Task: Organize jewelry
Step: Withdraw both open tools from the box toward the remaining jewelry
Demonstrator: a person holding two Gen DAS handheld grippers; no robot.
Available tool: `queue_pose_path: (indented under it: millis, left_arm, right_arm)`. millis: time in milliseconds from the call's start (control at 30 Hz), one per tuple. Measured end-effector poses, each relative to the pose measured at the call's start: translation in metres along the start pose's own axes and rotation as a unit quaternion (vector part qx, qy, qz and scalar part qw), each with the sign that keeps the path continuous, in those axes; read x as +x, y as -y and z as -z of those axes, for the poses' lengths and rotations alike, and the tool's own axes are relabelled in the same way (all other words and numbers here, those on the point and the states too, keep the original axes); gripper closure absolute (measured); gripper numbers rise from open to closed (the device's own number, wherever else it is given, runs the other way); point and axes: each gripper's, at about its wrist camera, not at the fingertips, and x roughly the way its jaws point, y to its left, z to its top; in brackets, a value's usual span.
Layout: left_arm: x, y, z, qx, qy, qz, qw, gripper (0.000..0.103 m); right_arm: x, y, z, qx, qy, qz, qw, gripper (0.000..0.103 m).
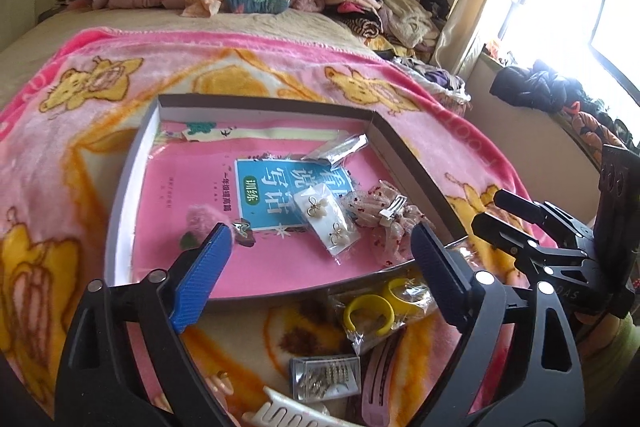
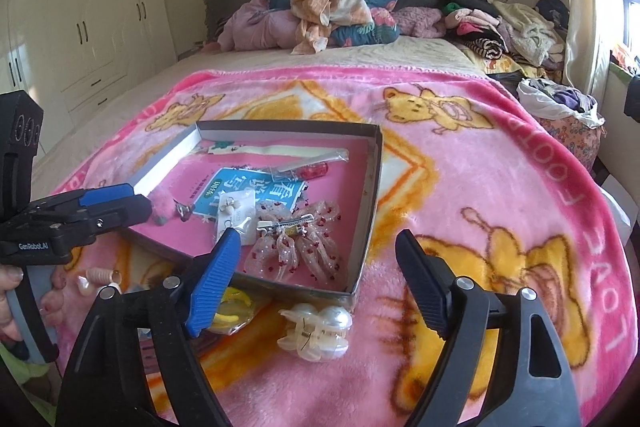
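**Both tools spread above the jewelry box on the bed**

The bed (image 2: 280,63) fills both views, with heaped clothes (image 2: 344,15) along its head end and a pink cartoon blanket (image 2: 500,187) spread over its foot half. On the blanket, around the middle of the bed's width, sits a shallow open box (image 2: 374,179) with a pink lining and a teal printed card on its floor.

Inside the box, a lace bow hair clip (image 2: 296,239) lies toward its near right corner. Just beside it, to the left, lies a clear packet of pearl earrings on white card (image 1: 326,219). A fuzzy pink clip (image 1: 204,219) rests nearer the box's left wall, and a clear packet (image 1: 340,147) lies toward the far right corner.

Outside the box, on the blanket toward the foot edge of the bed, lie a pearl claw clip (image 2: 316,331), a bagged pair of yellow rings (image 1: 374,311), a small packet of metal pieces (image 1: 324,375), a pink hair clip (image 1: 378,379) and a white comb clip (image 1: 288,415).

The left tool (image 1: 320,263) hangs over the near wall of the box, its blue pads spread wide with nothing between them. The right tool (image 2: 320,267) hangs over the box's near right corner, likewise spread and empty.
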Motion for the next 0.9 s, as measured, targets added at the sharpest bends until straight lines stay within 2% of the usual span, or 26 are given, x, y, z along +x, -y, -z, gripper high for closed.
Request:
queue_pose_path:
  millis: [133, 900]
  left_arm:
    - [-0.012, -0.001, -0.001, -0.002, 0.011, 0.001, 0.9999, 0.013]
    - [-0.053, -0.017, 0.025, 0.0, 0.035, -0.008, 0.9994, 0.013]
  right_arm:
    - [-0.006, -0.005, 0.0, -0.005, 0.006, 0.003, 1.0, 0.024]
    - [-0.027, -0.036, 0.013, -0.014, 0.013, -0.016, 1.0, 0.022]
